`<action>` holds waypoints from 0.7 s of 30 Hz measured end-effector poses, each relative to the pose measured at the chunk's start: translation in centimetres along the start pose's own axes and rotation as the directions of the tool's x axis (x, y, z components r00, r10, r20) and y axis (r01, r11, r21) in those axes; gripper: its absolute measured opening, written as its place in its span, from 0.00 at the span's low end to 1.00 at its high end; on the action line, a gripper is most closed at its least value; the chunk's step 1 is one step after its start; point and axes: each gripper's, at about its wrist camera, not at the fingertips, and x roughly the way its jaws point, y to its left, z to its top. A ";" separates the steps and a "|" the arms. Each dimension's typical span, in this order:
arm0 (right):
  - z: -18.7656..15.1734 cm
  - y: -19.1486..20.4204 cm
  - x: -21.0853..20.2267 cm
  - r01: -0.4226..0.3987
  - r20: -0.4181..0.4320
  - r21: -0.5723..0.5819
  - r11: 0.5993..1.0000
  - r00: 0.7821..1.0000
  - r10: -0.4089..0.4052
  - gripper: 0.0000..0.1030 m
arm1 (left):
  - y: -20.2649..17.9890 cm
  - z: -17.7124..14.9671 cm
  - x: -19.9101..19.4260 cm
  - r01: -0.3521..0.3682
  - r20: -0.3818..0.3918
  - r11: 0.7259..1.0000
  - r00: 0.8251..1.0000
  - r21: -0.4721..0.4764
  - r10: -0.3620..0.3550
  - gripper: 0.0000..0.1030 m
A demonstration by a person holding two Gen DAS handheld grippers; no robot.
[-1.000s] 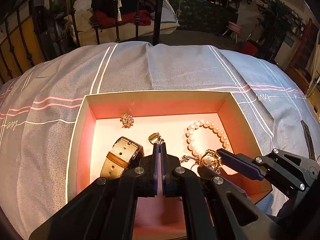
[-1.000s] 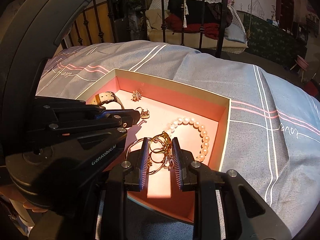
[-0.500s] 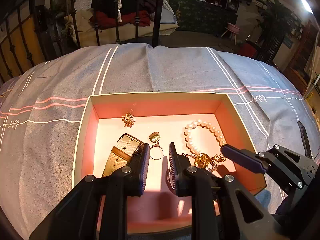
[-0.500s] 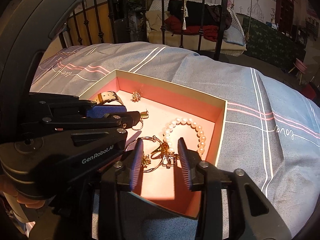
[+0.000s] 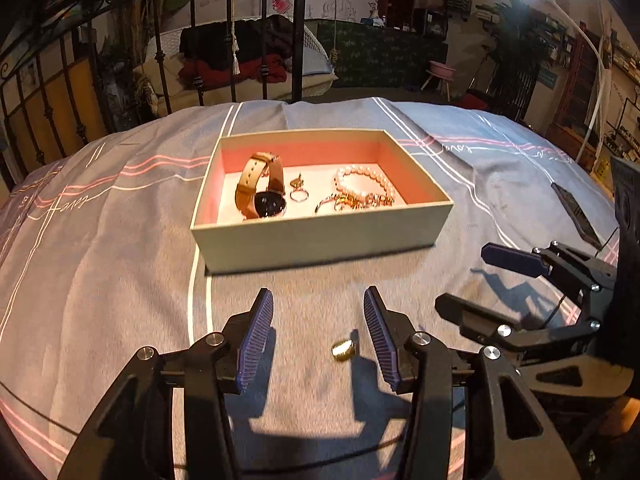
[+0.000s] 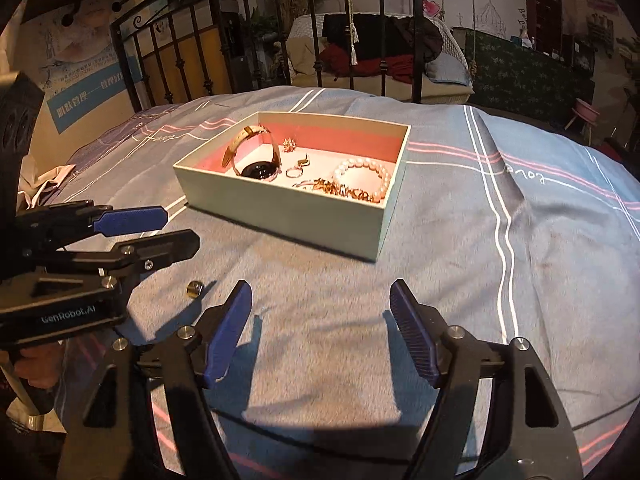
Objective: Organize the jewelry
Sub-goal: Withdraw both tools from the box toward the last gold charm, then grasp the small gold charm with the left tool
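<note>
An open box [image 5: 320, 236] [image 6: 280, 216] with a pink inside sits on the bed. In it lie a tan-strap watch [image 5: 260, 188] [image 6: 252, 156], a ring with a gold charm [image 5: 298, 194] [image 6: 296, 168], a pearl bracelet [image 5: 364, 182] [image 6: 366, 176] and tangled gold pieces [image 5: 352, 200] [image 6: 332, 188]. A small gold ring [image 5: 343, 350] [image 6: 195, 289] lies on the sheet in front of the box. My left gripper [image 5: 318, 332] [image 6: 160, 228] is open and empty, with the ring between its fingers. My right gripper [image 6: 320, 332] [image 5: 460, 280] is open and empty, right of the ring.
The grey bedsheet [image 5: 100, 260] with pink and white stripes covers the bed. A black iron bed frame [image 5: 296, 32] stands behind it, with a cluttered room beyond. A dark flat object [image 5: 576, 212] lies on the sheet at the far right.
Both grippers pulled back out of the box and opened wide. The earring and gold pieces they released stay in the box. The watch now stands on its edge.
</note>
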 end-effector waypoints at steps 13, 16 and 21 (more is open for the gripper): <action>-2.3 0.9 0.1 0.004 -0.037 -0.018 1.000 0.999 -0.005 0.69 | -0.7 -2.2 2.0 -0.011 -0.058 1.000 0.998 0.026 0.013 0.42; -2.4 0.9 0.2 0.002 -0.041 -0.021 1.000 0.999 -0.003 0.69 | -0.7 -2.3 2.0 -0.008 -0.051 1.000 0.999 0.027 0.010 0.40; -2.5 1.1 0.2 0.006 -0.046 -0.031 0.999 0.999 -0.007 0.70 | -0.9 -2.2 2.1 -0.010 -0.051 0.999 0.999 0.038 0.012 0.38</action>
